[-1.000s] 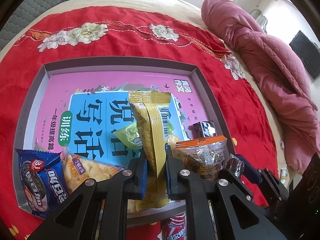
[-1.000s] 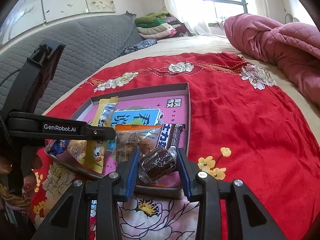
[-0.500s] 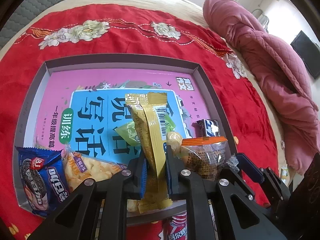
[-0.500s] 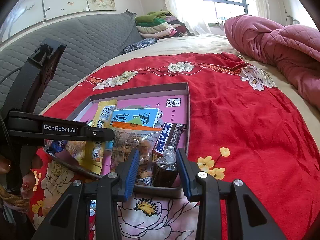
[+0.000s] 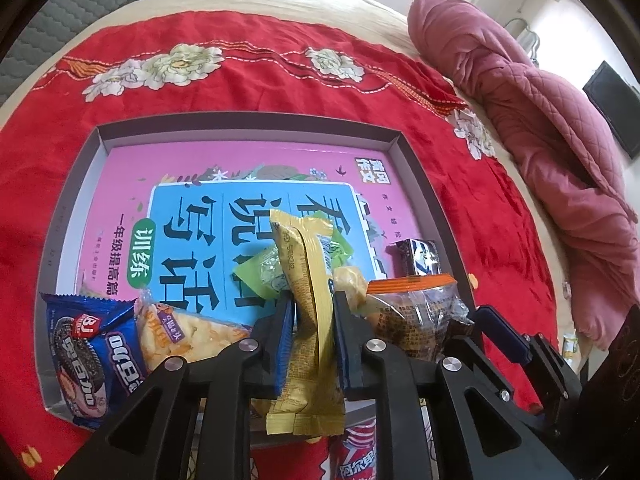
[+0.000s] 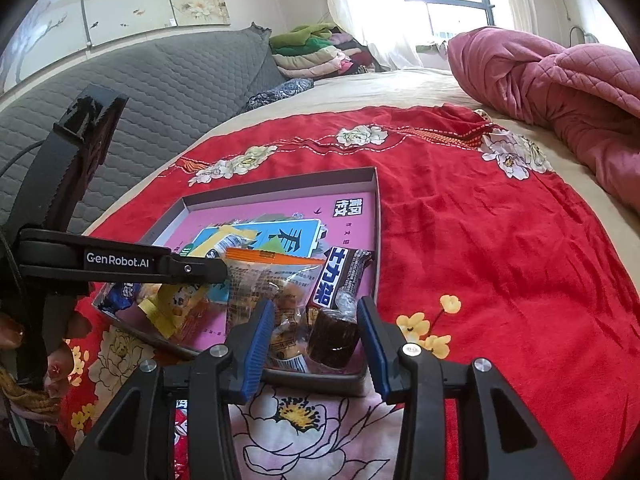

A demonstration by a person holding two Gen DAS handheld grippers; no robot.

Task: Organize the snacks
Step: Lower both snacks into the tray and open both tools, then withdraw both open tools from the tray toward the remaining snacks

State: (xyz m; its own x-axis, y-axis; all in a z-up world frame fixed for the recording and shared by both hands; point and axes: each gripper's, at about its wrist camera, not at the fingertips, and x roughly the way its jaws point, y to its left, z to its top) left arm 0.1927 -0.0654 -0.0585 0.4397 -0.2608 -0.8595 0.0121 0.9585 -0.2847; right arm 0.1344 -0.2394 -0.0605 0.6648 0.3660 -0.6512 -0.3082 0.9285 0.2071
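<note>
We hold the left gripper (image 5: 312,316) pinched on a yellow snack packet (image 5: 308,280), which stands upright between its blue pads, its top reaching over the shallow grey box (image 5: 420,184) ahead of us and its bottom hanging at the box's near rim. Just to the left of those fingers lie a clear bag of crackers (image 5: 188,332) and, further left, a blue cookie packet (image 5: 88,344); behind the yellow packet sits a green wrapped sweet (image 5: 260,276). To the right lies an orange-topped snack bag (image 5: 412,312), with a dark chocolate bar (image 5: 418,256) beyond it.

Our right gripper (image 6: 316,340) is spread wide with nothing between its pads. A brown wrapped cake (image 6: 332,336) sits in the box's near corner, between the fingers but touching neither. The box rests on a red floral cloth (image 6: 480,248), and a pink quilt (image 6: 560,92) lies far off to the right.
</note>
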